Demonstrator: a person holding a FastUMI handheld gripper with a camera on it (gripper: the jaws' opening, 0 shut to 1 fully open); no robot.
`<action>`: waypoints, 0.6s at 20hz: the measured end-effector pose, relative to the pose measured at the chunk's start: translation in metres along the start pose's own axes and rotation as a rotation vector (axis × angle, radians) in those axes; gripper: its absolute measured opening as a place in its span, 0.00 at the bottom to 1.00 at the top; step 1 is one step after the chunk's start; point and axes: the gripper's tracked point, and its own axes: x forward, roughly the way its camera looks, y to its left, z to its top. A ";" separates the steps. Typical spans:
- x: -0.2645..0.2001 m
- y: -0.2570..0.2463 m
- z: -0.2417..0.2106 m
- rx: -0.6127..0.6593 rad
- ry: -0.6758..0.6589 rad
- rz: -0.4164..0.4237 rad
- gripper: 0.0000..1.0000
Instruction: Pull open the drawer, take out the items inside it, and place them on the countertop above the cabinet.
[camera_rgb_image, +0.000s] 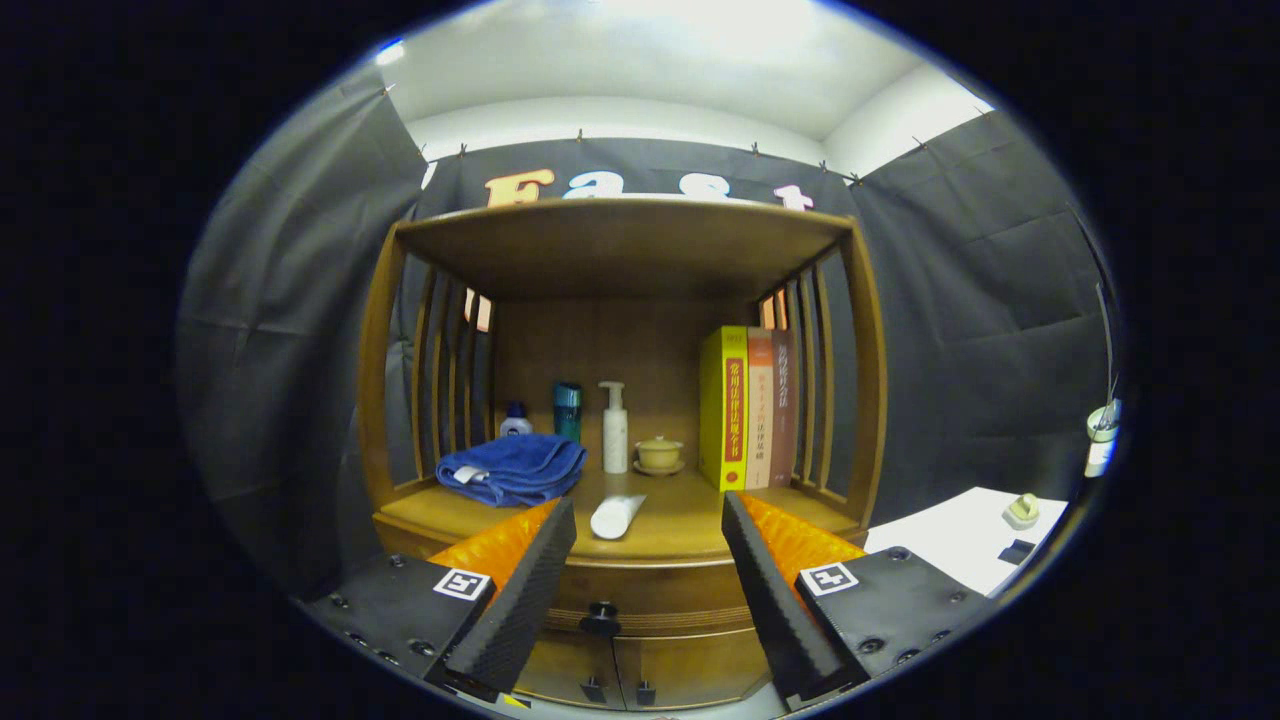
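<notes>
A wooden cabinet (620, 560) stands straight ahead with a shelf frame above its countertop (680, 515). Its drawer front (650, 592) sits closed under the countertop, with a small dark knob (600, 620) between my fingers. My gripper (648, 520) is open, fingers spread wide, nothing between them. A white tube (617, 516) lies on the countertop near its front edge, just beyond the fingertips. The inside of the drawer is hidden.
On the countertop sit a folded blue towel (512, 468), a small white bottle (515, 420), a teal can (567, 410), a white pump bottle (614, 428), a lidded cup on a saucer (659, 454) and three upright books (748, 408). A white table (965, 535) stands to the right. Two cupboard doors (620, 668) lie below the drawer.
</notes>
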 end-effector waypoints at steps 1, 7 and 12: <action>-0.001 -0.010 0.011 0.001 -0.010 -0.010 0.97; -0.025 -0.034 0.033 0.050 -0.008 -0.057 0.97; -0.042 -0.014 0.037 0.089 -0.011 -0.048 0.98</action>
